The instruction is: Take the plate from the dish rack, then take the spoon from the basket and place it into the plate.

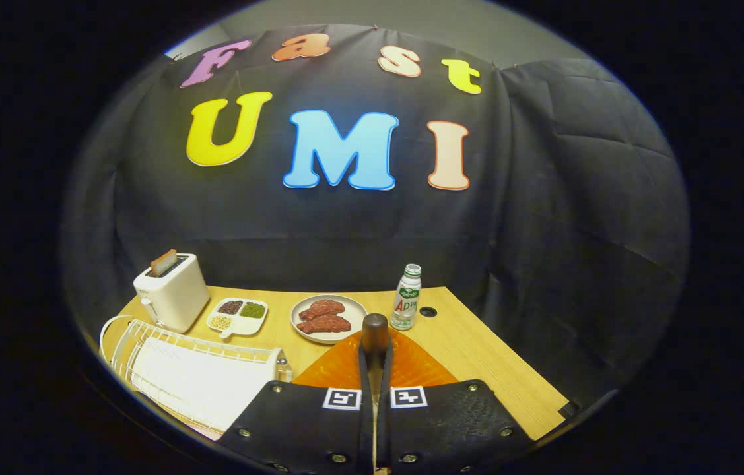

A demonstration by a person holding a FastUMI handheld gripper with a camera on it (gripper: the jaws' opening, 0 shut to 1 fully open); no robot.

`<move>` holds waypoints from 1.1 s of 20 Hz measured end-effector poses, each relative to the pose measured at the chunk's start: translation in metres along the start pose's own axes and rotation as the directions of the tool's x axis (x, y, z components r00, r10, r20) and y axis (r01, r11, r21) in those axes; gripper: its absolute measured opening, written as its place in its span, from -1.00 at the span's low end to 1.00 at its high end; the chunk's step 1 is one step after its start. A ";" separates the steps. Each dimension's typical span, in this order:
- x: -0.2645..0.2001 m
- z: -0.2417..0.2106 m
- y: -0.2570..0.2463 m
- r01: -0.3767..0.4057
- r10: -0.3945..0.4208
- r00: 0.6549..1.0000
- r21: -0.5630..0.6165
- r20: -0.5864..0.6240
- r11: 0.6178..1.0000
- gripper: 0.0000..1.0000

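Observation:
My gripper [375,369] is shut on a dark brown spoon [375,328], whose rounded end sticks up from between the fingertips. Directly under and just beyond the fingers an orange plate [411,366] lies flat on the wooden table [477,356]. The fingers hide its near part. The spoon hangs over the plate's middle; whether it touches the plate I cannot tell. A white wire dish rack [193,369] stands to the left of the fingers at the table's near left corner.
Beyond the orange plate is a grey plate with two pieces of red meat [327,316], with a small white bottle [406,298] to its right. A divided white dish of beans [238,315] and a white toaster [171,291] stand at the back left.

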State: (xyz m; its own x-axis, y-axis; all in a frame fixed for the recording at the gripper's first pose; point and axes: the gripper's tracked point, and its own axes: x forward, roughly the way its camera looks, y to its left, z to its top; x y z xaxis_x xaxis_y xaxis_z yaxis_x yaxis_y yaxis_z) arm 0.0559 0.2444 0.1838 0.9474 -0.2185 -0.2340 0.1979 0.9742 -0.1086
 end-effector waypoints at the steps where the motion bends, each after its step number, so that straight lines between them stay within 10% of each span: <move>1: -0.008 0.002 0.013 -0.017 0.017 1.000 -0.011 0.006 1.000 -0.96; 11: -0.108 -0.043 0.172 -0.281 0.278 0.960 -0.083 -0.046 0.956 -0.96; 22: -0.146 -0.140 0.241 -0.403 0.389 0.907 -0.067 -0.160 0.913 -0.96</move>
State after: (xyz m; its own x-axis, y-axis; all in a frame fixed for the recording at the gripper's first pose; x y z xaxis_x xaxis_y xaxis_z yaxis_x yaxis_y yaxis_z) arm -0.0700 0.5032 0.0568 0.8963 0.1721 -0.4088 -0.2185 0.9734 -0.0691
